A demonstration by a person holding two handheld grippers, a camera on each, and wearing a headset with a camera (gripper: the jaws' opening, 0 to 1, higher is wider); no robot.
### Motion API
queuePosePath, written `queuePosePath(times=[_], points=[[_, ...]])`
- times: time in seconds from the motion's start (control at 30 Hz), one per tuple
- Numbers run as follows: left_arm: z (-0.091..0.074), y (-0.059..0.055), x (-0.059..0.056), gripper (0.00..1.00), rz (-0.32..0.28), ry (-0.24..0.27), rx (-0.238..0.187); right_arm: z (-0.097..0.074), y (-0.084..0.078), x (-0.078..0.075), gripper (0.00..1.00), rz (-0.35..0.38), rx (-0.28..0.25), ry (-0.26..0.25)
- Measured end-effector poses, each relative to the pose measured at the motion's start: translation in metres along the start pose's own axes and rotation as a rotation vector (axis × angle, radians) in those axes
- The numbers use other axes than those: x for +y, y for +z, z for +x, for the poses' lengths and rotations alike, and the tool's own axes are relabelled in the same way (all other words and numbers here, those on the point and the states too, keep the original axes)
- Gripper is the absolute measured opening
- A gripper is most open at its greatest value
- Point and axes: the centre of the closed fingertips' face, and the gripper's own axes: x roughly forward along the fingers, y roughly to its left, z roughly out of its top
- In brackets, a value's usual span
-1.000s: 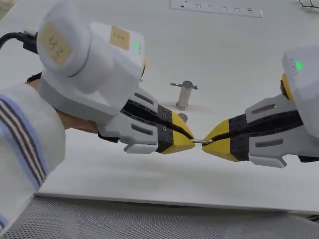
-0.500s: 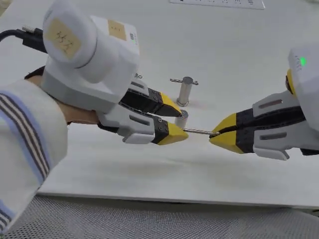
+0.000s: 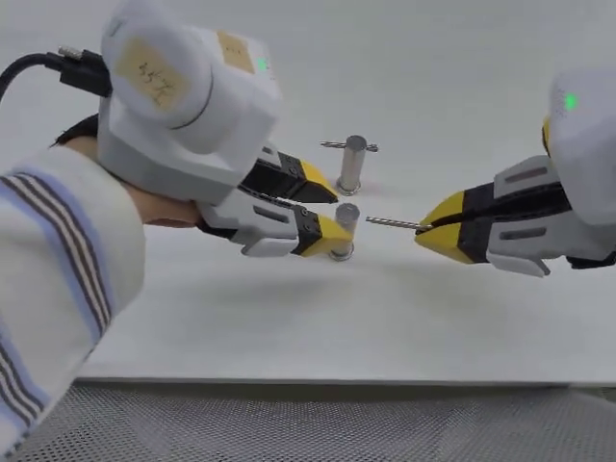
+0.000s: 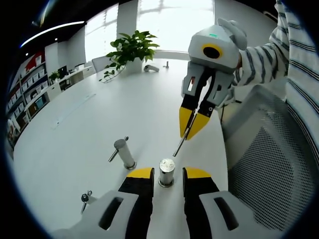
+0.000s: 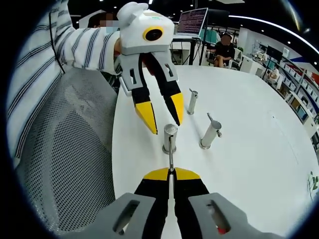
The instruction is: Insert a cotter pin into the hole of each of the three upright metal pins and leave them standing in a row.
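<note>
On white table [image 3: 433, 115], silvery pin [image 3: 346, 219], seemingly upright

A smooth white tabletop [image 3: 462, 87] spreads wide, with grey perforated mesh chair fabric [image 3: 289, 423] just beside its near edge. A green leafy potted plant [image 4: 130, 47] stands at the far end before bright windows [image 4: 174, 22]. A lit computer screen [image 5: 192, 21] stands near 1 seated person in dark clothes [image 5: 225, 51].
</note>
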Motion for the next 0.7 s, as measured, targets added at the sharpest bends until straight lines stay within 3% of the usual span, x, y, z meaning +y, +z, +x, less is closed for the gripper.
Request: queuePosePath(times=[0.17,0.3,0.7], points=[[0.003,-0.007,0.006,0.14,0.028,-0.026,0.032,0.004,0.002,0.000,0.00,0.000,-0.006,0.008],[0.003,-0.007,0.007,0.10,0.038,-0.036,0.032,0.006,0.003,0.001,0.00,-0.001,-0.011,0.017],[0.004,-0.010,0.010,0.09,0.029,-0.027,0.041,0.017,0.009,-0.003,0.00,0.008,-0.022,0.019]])
